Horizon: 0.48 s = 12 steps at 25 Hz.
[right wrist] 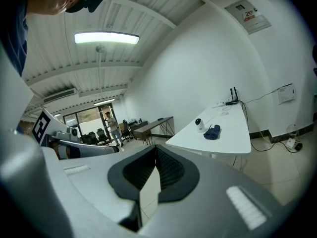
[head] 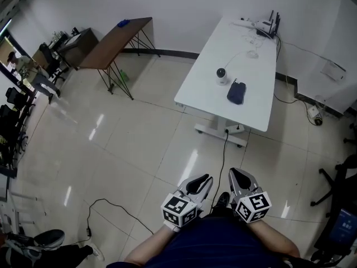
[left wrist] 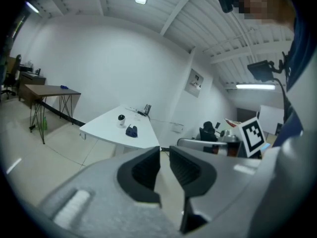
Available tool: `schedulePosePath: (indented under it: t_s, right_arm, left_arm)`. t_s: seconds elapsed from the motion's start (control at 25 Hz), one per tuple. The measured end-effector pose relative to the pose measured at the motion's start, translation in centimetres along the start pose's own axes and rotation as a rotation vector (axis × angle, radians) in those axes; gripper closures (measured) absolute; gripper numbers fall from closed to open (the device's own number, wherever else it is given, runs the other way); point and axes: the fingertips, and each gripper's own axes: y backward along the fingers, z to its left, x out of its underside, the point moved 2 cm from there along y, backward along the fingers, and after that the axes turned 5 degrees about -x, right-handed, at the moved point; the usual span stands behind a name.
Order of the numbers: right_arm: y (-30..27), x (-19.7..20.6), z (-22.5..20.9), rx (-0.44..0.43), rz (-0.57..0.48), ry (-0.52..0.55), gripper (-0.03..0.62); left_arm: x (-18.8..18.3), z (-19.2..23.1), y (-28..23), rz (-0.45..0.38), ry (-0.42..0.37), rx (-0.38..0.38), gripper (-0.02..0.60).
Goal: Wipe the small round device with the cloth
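Wiping has not begun. The left gripper [head: 203, 178] and right gripper [head: 237, 175] are held at the person's body, jaws together and empty. Well away, on the white table [head: 262, 116], the small round device [head: 222, 75] stands beside the dark blue cloth [head: 236, 92]. The next move is probably to approach the table, open the jaws and take the cloth.

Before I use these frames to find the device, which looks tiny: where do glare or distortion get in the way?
Head view: glare streaks the floor; the small round device and cloth are sharp but small. Left gripper view: fisheye bends the walls, corners go black. Right gripper view: same bending, and the ceiling lamp blows out.
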Motion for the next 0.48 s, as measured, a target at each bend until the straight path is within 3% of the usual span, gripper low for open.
schedulePosePath:
  t_s: [0.48]
  right_arm:
    - [-2.1,-2.5,-4.5,-0.062,-0.016,0.000,0.582]
  left_arm:
    - [-1.4,0.4,-3.9,-0.007,0.013,-0.097,0.517]
